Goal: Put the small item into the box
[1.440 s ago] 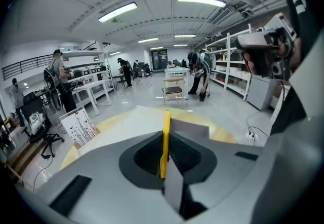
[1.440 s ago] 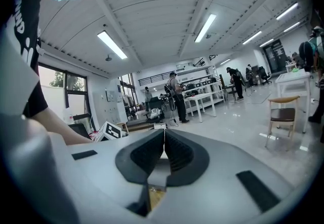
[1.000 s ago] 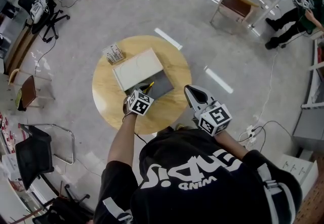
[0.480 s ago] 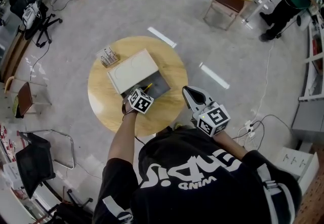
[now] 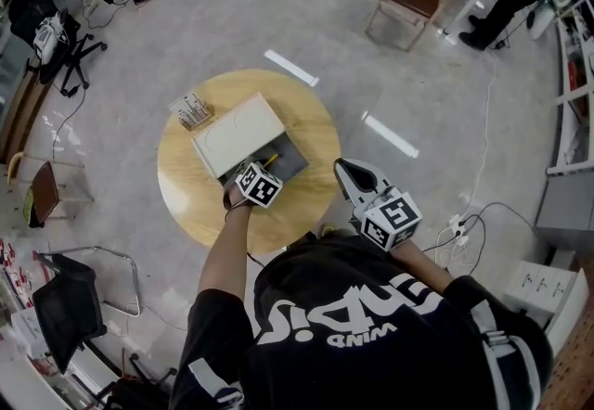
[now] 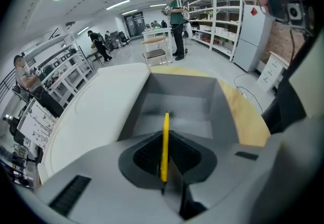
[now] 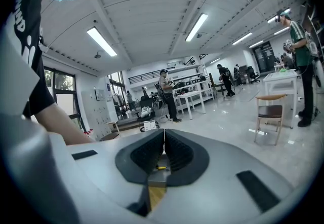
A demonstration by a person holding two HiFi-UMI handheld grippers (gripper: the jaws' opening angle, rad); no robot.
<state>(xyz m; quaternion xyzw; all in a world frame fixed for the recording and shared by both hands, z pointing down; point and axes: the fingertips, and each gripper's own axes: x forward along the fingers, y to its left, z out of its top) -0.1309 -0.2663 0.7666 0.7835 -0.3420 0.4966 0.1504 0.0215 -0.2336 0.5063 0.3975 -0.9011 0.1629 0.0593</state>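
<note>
Left tool (image 6: pixel 164 139) pinches the yellow item (image 6: pixel 165 124); I should dip into the box (image 6: pixel 177 97) at 12 o'clock, then let go.

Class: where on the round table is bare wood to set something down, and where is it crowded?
Free: the table right of the box, out to the rim, and the near-left arc. Crowded: far left, where a small stack sits by the box, and the box's open end, where the left gripper holds a yellow item.

Lab: shelving (image 6: pixel 223 15), workbenches (image 7: pixel 195 97).
</note>
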